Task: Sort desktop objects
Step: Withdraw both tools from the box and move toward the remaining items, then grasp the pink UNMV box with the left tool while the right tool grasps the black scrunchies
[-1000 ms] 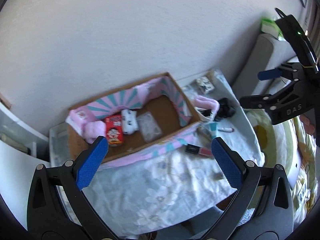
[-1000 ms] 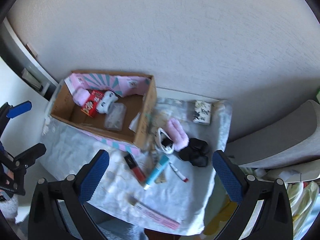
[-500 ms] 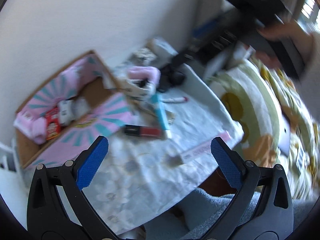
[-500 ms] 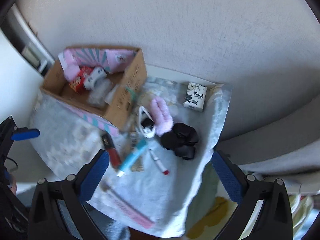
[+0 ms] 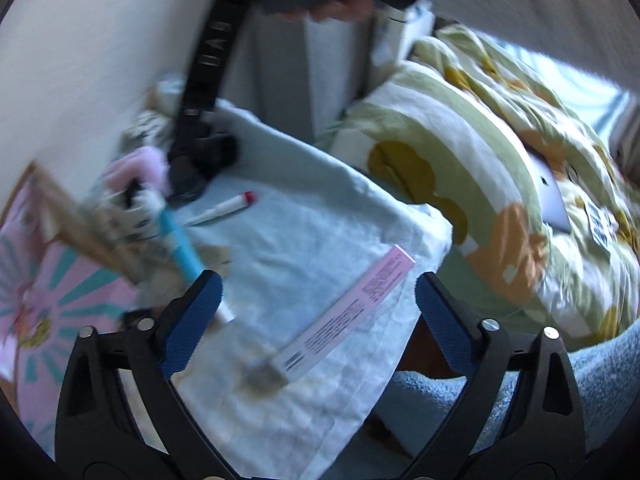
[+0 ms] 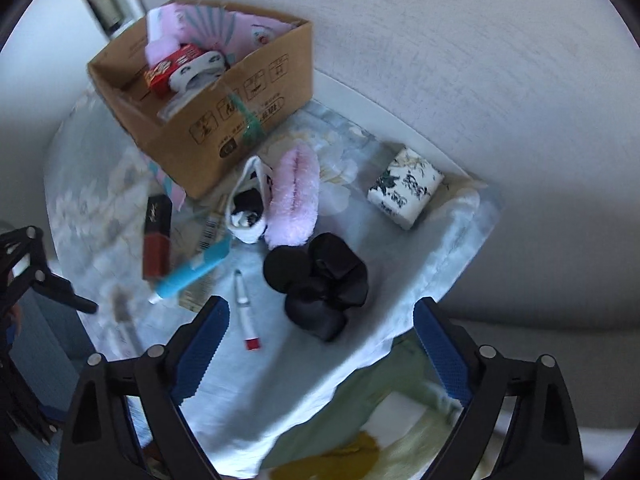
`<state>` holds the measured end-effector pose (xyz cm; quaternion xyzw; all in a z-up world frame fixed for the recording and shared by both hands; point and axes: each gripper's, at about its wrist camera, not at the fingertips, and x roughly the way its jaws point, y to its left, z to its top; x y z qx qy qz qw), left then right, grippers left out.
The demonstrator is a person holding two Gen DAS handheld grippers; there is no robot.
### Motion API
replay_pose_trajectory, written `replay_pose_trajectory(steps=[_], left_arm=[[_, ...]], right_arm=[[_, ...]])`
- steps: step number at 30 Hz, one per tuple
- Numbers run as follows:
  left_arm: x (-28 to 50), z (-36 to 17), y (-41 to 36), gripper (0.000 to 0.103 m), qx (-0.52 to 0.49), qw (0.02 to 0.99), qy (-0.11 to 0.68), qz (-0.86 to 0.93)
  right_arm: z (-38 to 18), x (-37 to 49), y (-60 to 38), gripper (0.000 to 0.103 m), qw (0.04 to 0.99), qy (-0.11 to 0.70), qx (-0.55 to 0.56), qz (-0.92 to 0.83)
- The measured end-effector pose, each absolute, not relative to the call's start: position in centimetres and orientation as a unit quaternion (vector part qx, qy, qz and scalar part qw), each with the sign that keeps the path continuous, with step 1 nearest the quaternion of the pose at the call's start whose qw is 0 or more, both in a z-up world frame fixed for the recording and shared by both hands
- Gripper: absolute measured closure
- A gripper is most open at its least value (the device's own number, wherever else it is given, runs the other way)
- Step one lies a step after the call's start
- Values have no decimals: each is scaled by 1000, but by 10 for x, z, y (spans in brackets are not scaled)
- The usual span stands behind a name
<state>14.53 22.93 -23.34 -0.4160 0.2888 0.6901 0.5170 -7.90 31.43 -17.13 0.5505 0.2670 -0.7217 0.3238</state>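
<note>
Left gripper (image 5: 316, 300): black frame, blue ribbed pads, jaws wide but closing, nothing gripped. A second ago its camera took in the cardboard box and the wall behind; now it looks steeply down at the cloth. Directly ahead, between the pad tips, lies the long flat pink carton with printed text (image 5: 352, 316), slanting up to the right, untouched.

Right gripper (image 6: 320, 332): same build, jaws wide but closing, empty. It sits lower and nearer the clutter than a second ago. Just ahead, between the pads: the black satin scrunchie bundle (image 6: 320, 280). Just off the left pad tip: the white lip-balm stick with a red cap (image 6: 246, 316).

Pale blue floral cloth (image 6: 420, 280): the working surface, loose items spread ahead of both tools.

Ahead-left of the right tool: teal tube (image 6: 192, 270), dark red lip-gloss tube (image 6: 157, 236), fluffy pink headband (image 6: 296, 200), black-and-white pouch (image 6: 248, 208). Ahead-right, well apart: white box with black floral print (image 6: 406, 188).

Brown cardboard box with pink-and-teal lining (image 6: 240, 112): far ahead-left of the right tool, already holding a red packet and some pink and white items.

Reading: both tools have dropped from survey to approach; the sort is barely begun, and the first picks are likely the pink carton and the scrunchies.
</note>
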Motion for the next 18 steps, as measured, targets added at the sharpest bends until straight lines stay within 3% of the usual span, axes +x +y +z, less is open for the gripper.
replay_pose_trajectory(steps=[9, 18], left_arm=[[154, -277, 247, 28, -414, 557, 336, 636], [145, -291, 247, 44, -421, 571, 341, 617]], right_arm=[[-193, -83, 311, 11, 369, 345, 513, -694], [-217, -87, 304, 26, 393, 388, 508, -661]])
